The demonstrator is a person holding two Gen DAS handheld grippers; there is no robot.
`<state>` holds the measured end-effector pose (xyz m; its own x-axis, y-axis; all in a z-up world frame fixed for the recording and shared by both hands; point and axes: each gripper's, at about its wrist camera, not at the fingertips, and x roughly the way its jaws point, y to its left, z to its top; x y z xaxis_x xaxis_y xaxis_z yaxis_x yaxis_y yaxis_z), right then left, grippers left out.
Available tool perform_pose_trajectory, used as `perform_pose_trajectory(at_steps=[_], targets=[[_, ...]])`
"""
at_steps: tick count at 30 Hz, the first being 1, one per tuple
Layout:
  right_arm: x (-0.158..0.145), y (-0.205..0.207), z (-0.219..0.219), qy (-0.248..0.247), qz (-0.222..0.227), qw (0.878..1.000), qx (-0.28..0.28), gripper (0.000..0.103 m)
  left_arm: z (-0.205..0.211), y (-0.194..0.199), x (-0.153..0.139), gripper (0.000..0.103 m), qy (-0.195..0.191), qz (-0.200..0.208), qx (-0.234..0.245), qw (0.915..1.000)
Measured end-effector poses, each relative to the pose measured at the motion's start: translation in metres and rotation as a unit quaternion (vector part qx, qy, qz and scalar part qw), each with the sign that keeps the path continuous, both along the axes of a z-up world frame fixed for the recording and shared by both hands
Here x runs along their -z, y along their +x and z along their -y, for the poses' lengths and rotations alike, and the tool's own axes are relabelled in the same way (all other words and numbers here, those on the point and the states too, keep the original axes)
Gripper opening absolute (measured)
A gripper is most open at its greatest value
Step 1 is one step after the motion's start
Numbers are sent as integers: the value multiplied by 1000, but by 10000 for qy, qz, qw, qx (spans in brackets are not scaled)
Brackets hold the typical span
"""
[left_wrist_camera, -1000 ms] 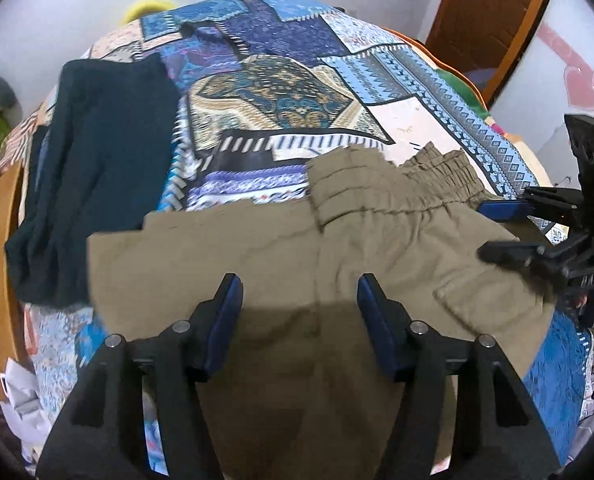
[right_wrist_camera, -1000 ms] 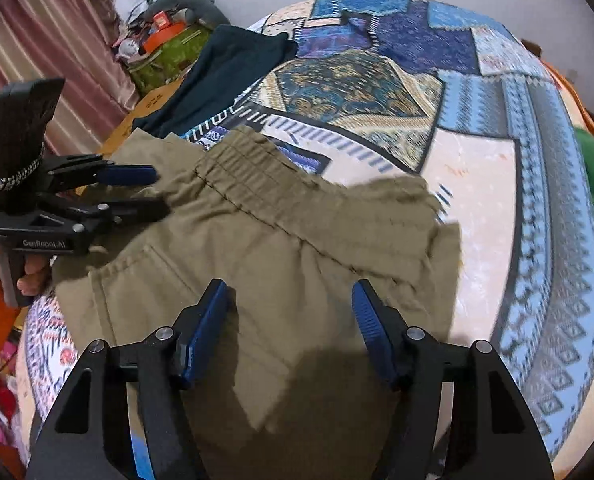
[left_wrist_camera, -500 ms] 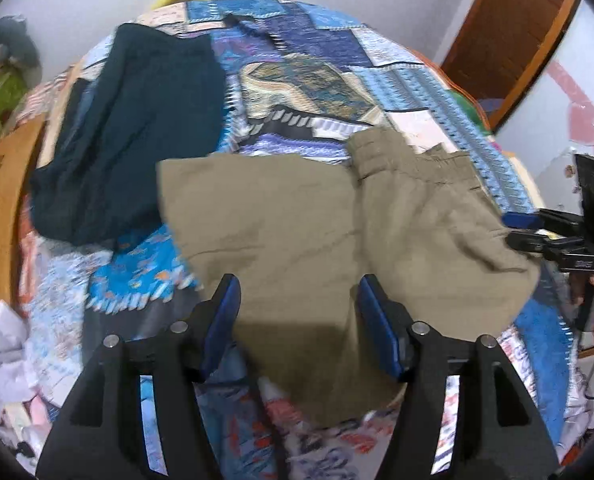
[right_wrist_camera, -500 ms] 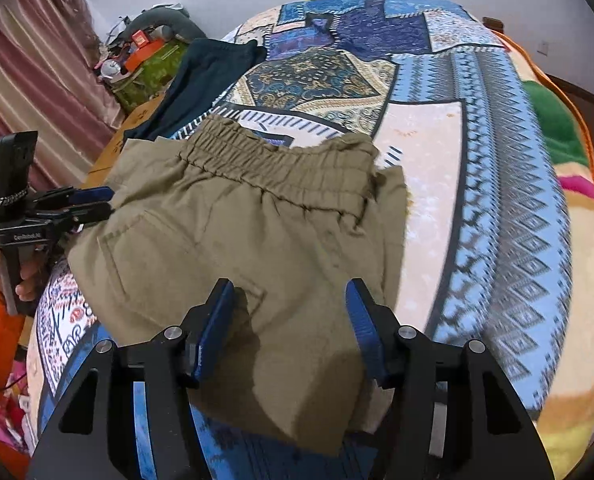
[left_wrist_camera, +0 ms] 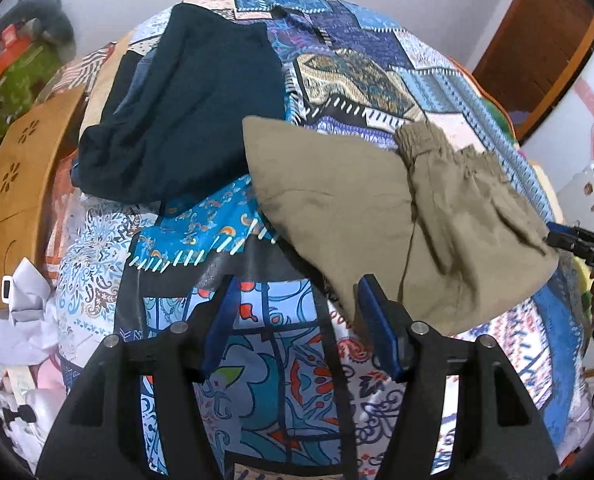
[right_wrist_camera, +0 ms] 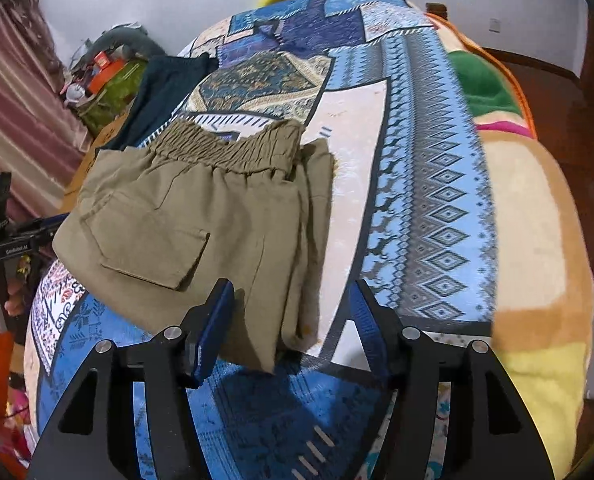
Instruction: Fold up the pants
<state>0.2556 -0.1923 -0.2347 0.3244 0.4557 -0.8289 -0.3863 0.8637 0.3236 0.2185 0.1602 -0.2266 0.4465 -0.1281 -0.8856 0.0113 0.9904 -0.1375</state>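
Note:
Olive-khaki pants (left_wrist_camera: 381,216) lie folded on the patterned bedspread (left_wrist_camera: 265,360), elastic waistband at the far side; the right wrist view shows them (right_wrist_camera: 201,224) with a back pocket facing up. My left gripper (left_wrist_camera: 297,328) is open and empty, held above the bedspread just off the pants' near left edge. My right gripper (right_wrist_camera: 289,326) is open and empty, above the pants' near right corner. Each gripper appears at the edge of the other's view, the right one (left_wrist_camera: 577,240) and the left one (right_wrist_camera: 13,236).
A dark teal garment (left_wrist_camera: 185,108) lies on the bed to the far left of the pants. A wooden bed board (left_wrist_camera: 21,184) and clutter are at the left edge. A wooden door (left_wrist_camera: 537,40) stands at the far right. A colourful blanket (right_wrist_camera: 537,240) covers the right side.
Both grippers have pulled back and away from the pants, so the pants now lie farther ahead and the bedspread shows under the fingers. The pants stay folded.

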Motion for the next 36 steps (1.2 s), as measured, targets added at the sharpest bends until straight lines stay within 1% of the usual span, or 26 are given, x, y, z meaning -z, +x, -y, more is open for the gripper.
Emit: perform_pose_trajectory(at_steps=[3, 5, 6, 10, 11, 12, 14, 17, 19, 20, 22, 24, 26, 28, 29, 30, 32, 36], targets=[[-7, 4, -2, 24, 132, 9999, 75, 62, -1, 4, -8, 62, -261, 96, -72, 9996], [-8, 8, -5, 39, 214, 9997, 135, 65, 0, 10, -7, 62, -414, 74, -88, 9991], [-7, 13, -8, 65, 207, 9997, 149, 66, 1, 14, -5, 62, -470, 28, -86, 9989], [6, 30, -18, 93, 42, 9999, 91, 66, 5, 29, 8, 60, -596, -172, -100, 9980], [12, 36, -22, 50, -42, 9999, 77, 66, 4, 34, 12, 58, -648, -240, -125, 9975], [17, 40, -23, 20, -108, 9999, 66, 66, 4, 37, 15, 54, -692, -273, -141, 9971], [28, 48, -26, -8, -263, 9996, 51, 66, 5, 44, 20, 52, -701, -305, -159, 9969], [35, 57, -28, 190, -326, 9993, 14, 66, 9, 50, 21, 51, -674, -282, -105, 9973], [38, 62, -29, 340, -405, 9986, 17, 66, 12, 55, 22, 50, -663, -272, -53, 9974], [41, 64, -30, 392, -439, 9983, 5, 66, 14, 57, 23, 47, -627, -264, -37, 9977], [43, 66, -35, 375, -430, 9984, -19, 61, 18, 60, 24, 38, -601, -235, -12, 9979], [43, 66, -37, 309, -401, 9987, -13, 52, 21, 62, 23, 25, -627, -195, 1, 9978], [44, 70, -34, 389, -456, 9982, 16, 36, 25, 65, 21, 20, -575, -158, -11, 9982], [44, 70, -31, 450, -495, 9977, 48, 30, 28, 67, 21, 17, -471, -145, -40, 9988], [43, 70, -31, 442, -468, 9979, 35, 27, 31, 67, 20, 14, -389, -136, -49, 9991], [41, 68, -30, 441, -417, 9982, 29, 25, 34, 67, 17, 7, -226, -102, -68, 9997], [36, 66, -30, 440, -313, 9985, 25, 18, 40, 66, 10, 6, 54, -5, -79, 10000], [19, 61, -33, 344, -9, 9994, 2, 15, 49, 61, -9, 4, 348, 285, -26, 9990]])
